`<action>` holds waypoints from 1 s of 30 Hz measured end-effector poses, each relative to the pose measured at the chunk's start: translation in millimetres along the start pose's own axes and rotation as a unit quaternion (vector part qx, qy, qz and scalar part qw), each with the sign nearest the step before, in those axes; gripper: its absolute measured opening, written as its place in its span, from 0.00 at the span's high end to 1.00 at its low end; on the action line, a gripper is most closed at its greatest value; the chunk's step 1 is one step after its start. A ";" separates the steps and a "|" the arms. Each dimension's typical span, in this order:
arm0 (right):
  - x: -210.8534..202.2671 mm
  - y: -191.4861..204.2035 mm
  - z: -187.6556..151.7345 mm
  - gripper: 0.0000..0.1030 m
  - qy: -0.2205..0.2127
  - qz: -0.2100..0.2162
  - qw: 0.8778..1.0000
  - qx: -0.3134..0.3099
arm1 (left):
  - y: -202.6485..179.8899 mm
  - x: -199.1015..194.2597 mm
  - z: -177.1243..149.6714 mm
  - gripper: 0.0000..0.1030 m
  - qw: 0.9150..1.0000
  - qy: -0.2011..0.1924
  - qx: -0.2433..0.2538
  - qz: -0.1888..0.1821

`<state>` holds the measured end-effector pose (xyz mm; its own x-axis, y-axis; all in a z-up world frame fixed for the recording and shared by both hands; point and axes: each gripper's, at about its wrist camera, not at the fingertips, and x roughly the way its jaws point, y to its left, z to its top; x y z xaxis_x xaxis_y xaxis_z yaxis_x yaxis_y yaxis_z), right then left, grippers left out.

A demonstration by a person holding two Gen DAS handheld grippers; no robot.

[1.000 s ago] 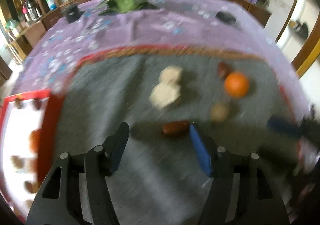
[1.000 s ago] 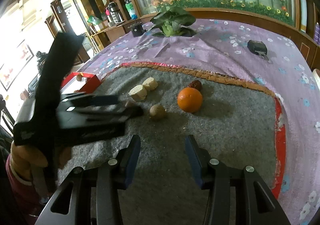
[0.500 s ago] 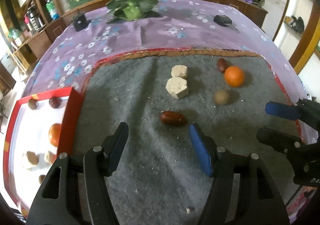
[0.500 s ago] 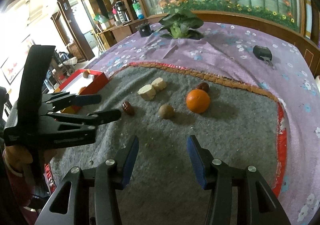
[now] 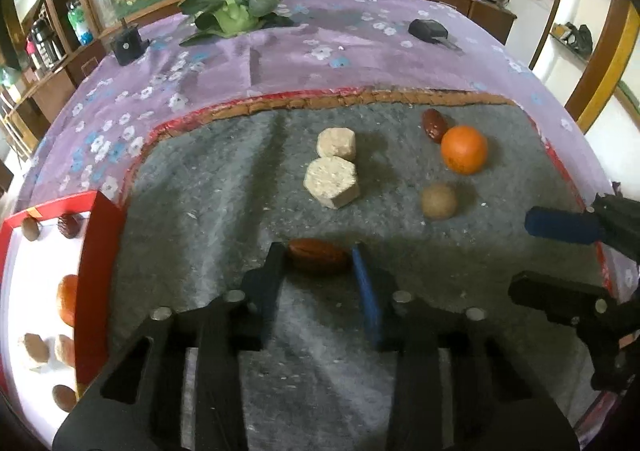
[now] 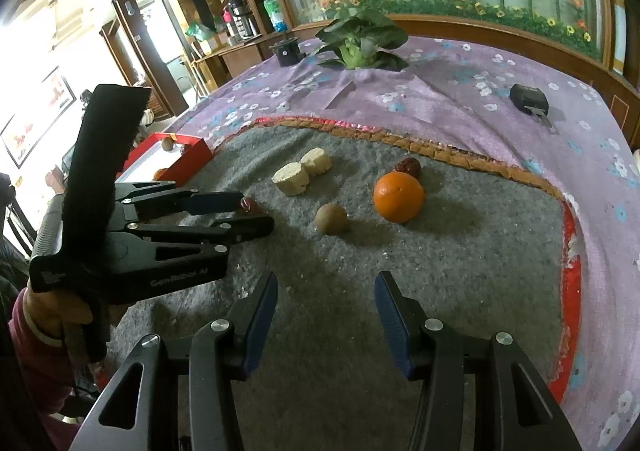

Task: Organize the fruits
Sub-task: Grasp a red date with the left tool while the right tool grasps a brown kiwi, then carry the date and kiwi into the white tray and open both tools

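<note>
Left wrist view, nearest: left gripper (image 5: 320, 259) low over the grey felt mat (image 5: 200, 211), fingers bracketing the red date (image 5: 318, 255), both tips at or just beside its ends; true pinch or hairline gap impossible to tell.
Date, place: on the mat just ahead of the gripper, nearer than every other loose fruit.
Date, long axis: lying flat, lengthwise left to right across the view, so the fingers meet its two ends, not its flanks.
Date, handling (judged): light, wrinkled skin, slightly yielding flesh over a hard stone; little risk of crushing, some risk of pivoting or squirting out when held end to end; across the waist probably steadier.
Right gripper (image 6: 326, 297): fingers spread wide, nothing between them, hovering over bare mat.
Left edge: red tray (image 5: 98, 275) with white floor, already holding several fruits.
Middle distance: brown round fruit (image 5: 439, 201), two pale hexagonal blocks (image 5: 331, 181) touching each other.
Farther: orange (image 5: 464, 149), a second date (image 5: 434, 124) just behind it, touching or nearly so.
Farthest: purple flowered cloth (image 5: 320, 51), leafy greens (image 5: 234, 7).
</note>
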<state>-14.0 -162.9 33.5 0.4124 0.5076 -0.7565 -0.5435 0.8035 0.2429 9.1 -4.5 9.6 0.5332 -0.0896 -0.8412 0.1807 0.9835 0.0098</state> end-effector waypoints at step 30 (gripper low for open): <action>23.5 62.0 30.6 0.79 -0.009 -0.007 0.998 -0.054 | 61.4 -66.4 -23.9 0.69 0.995 -0.054 -0.075 0.044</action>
<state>-15.6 -91.7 49.3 0.4341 0.5025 -0.7477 -0.6122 0.7735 0.1644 -34.9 65.5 53.2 0.6290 -0.0114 -0.7773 0.0091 0.9999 -0.0073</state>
